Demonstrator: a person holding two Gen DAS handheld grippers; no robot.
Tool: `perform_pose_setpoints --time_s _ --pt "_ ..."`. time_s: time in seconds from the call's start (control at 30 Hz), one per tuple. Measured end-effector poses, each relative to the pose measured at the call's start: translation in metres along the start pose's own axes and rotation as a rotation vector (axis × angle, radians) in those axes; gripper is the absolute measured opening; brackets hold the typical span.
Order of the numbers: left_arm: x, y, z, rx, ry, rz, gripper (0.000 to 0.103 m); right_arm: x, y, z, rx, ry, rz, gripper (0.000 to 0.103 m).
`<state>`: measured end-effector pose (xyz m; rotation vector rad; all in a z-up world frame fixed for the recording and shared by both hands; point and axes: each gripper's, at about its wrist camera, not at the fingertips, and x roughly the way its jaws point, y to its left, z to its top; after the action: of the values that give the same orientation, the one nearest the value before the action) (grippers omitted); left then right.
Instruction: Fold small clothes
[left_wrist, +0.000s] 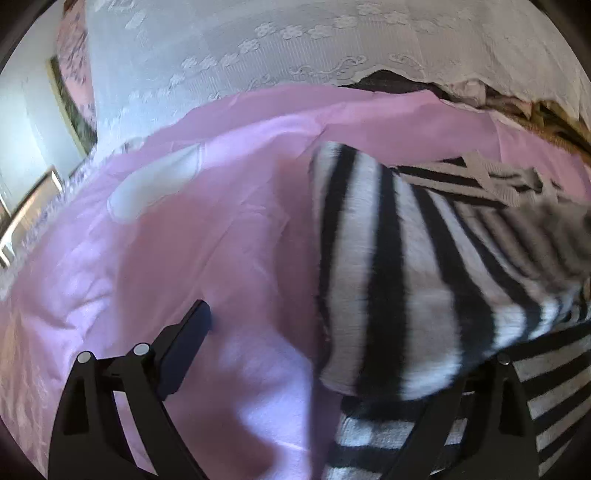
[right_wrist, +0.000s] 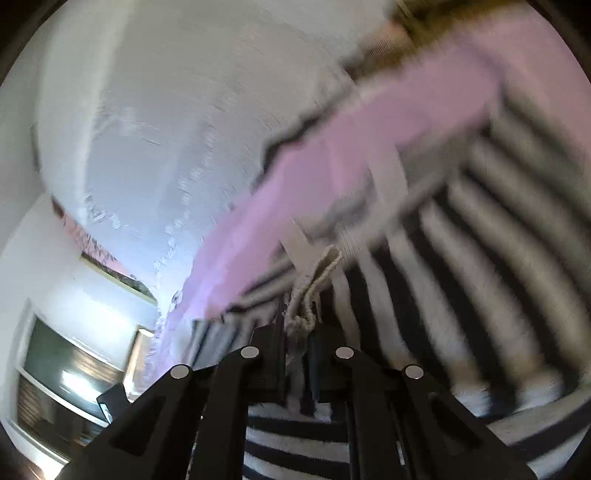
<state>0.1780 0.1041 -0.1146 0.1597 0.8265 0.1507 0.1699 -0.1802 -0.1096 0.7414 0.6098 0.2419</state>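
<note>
A black-and-white striped top (left_wrist: 424, 266) lies partly lifted on a pink sheet (left_wrist: 207, 229), seen from two wrist cams, both frames motion-blurred.

Left cam: the left gripper (left_wrist: 332, 354) sits low over the sheet w/ its jaws spread wide. One dark finger (left_wrist: 184, 350) is in the clear above bare pink fabric at lower left; the other is hidden under a raised fold of the top at lower right, so only its black frame shows. The fold drapes over that side; whether the hidden finger touches cloth can't be told. The top's ribbed grey edge (left_wrist: 495, 181) and more stripes trail off to the right. A white lace cover (left_wrist: 295, 48) runs behind the sheet, w/ a dark heap of other fabric (left_wrist: 480, 96) at upper right. A framed pic (left_wrist: 70, 107) hangs on the wall at left.

Right cam: the right gripper (right_wrist: 297, 332) has its jaws pressed nearly together, pinching the top's ribbed edge (right_wrist: 310, 284), which bunches up betw. the fingertips. Stripes (right_wrist: 480, 258) fan out right of and below the gripper. The pink sheet (right_wrist: 332, 166) cuts diagonally across mid-frame, white cover beyond it. A window (right_wrist: 66, 373) shows at lower left.
</note>
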Motion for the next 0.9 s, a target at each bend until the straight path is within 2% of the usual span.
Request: perform_pose_setpoints --time_s 0.03,0.13,0.17,0.27,0.3,0.37,0.43,0.57,0.6,0.67,0.77,0.83,0.9 --pt "-0.002 -0.004 -0.001 0.022 -0.013 0.012 0.090 -0.011 0.008 0.006 -0.046 -0.035 -0.011 0.010" --pt "-0.005 -0.014 -0.002 0.075 -0.035 0.044 0.091 -0.032 0.005 0.024 -0.077 -0.076 -0.028 0.010" --pt "-0.004 -0.016 -0.003 0.088 -0.031 0.046 0.095 -0.036 -0.001 0.029 -0.077 -0.078 -0.045 0.010" --pt "0.002 -0.021 -0.006 0.129 0.008 0.042 0.097 -0.028 -0.027 0.033 -0.056 -0.023 -0.106 0.010" --pt "0.001 -0.021 -0.005 0.130 0.007 0.037 0.096 -0.021 -0.045 0.030 -0.030 0.025 -0.140 0.010" --pt "-0.001 -0.021 -0.006 0.140 0.016 0.013 0.096 -0.006 -0.074 0.023 0.033 0.113 -0.167 0.008" --pt "-0.005 -0.020 -0.008 0.151 0.021 -0.012 0.096 -0.009 -0.083 0.019 0.071 0.123 -0.120 0.009" --pt "-0.025 -0.013 -0.010 0.129 0.009 -0.126 0.096 -0.018 -0.082 0.020 0.068 0.118 -0.134 0.010" --pt "-0.034 -0.010 -0.011 0.117 -0.011 -0.150 0.096 -0.021 -0.084 0.022 0.101 0.116 -0.131 0.011" --pt "-0.049 -0.006 -0.010 0.106 -0.056 -0.157 0.096 -0.036 -0.078 0.027 0.121 0.068 -0.151 0.016" --pt "-0.070 -0.002 -0.003 0.056 -0.129 -0.208 0.096 -0.062 -0.072 0.037 0.064 -0.032 -0.231 0.022" --pt "-0.070 -0.006 0.007 0.027 -0.117 -0.254 0.096 -0.074 -0.065 0.043 0.058 -0.065 -0.192 0.022" --pt "-0.057 -0.017 0.014 0.010 -0.066 -0.295 0.096 -0.069 -0.052 0.043 0.031 -0.035 -0.127 0.022"
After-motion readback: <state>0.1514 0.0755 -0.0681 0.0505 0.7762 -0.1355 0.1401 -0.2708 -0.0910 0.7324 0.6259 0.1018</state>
